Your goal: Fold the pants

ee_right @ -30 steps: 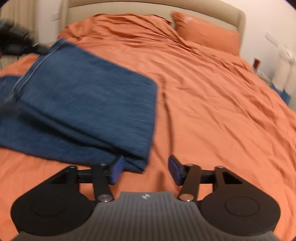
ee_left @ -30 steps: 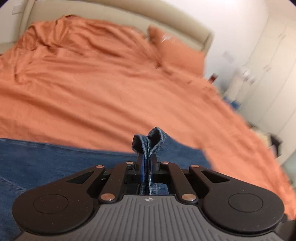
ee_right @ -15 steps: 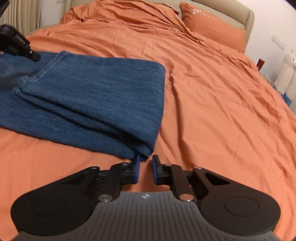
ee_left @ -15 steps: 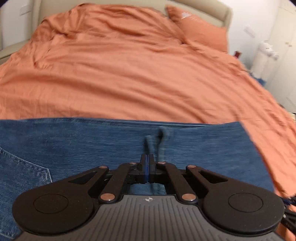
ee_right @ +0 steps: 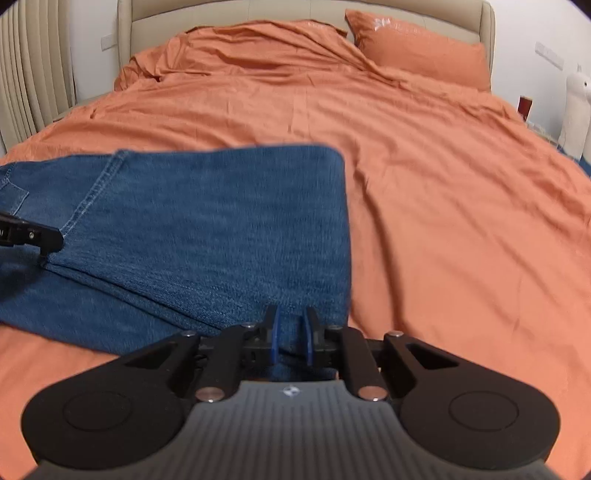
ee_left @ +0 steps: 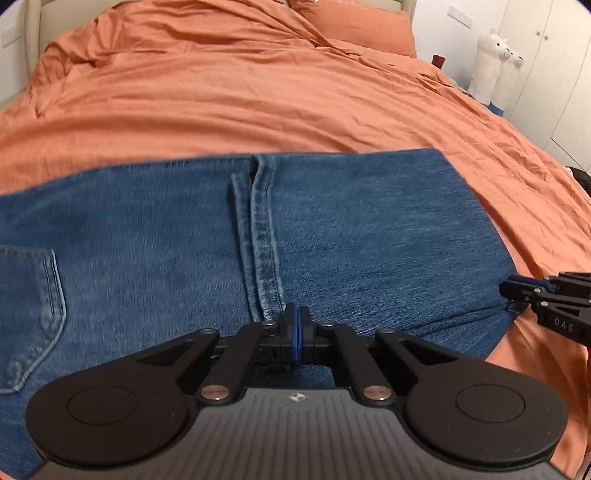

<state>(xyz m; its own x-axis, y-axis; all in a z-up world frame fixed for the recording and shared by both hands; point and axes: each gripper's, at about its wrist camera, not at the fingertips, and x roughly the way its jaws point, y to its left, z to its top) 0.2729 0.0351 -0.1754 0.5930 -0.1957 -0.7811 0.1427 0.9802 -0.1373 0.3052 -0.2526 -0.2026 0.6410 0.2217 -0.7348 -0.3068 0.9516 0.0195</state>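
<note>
We saw blue jeans [ee_left: 332,236] lying folded on an orange bedspread [ee_left: 221,92], near the foot of the bed. From the left wrist camera, the hem seams [ee_left: 262,236] of the two legs ran side by side down the middle of the top layer, and a back pocket [ee_left: 29,317] showed at the far left.

Our left gripper [ee_left: 294,332] sat at the near end of those seams, its blue pads pressed flat together; we could not tell whether any denim was caught between them. Our right gripper [ee_right: 290,338] rested at the jeans' near right corner, its pads a little apart with denim showing between them; whether they were squeezing the cloth was not clear.

An orange pillow [ee_right: 417,51] lay against the beige headboard [ee_right: 236,18]. Two white plush llamas [ee_left: 495,62] stood beside the bed at the right. No container appeared in either view.
</note>
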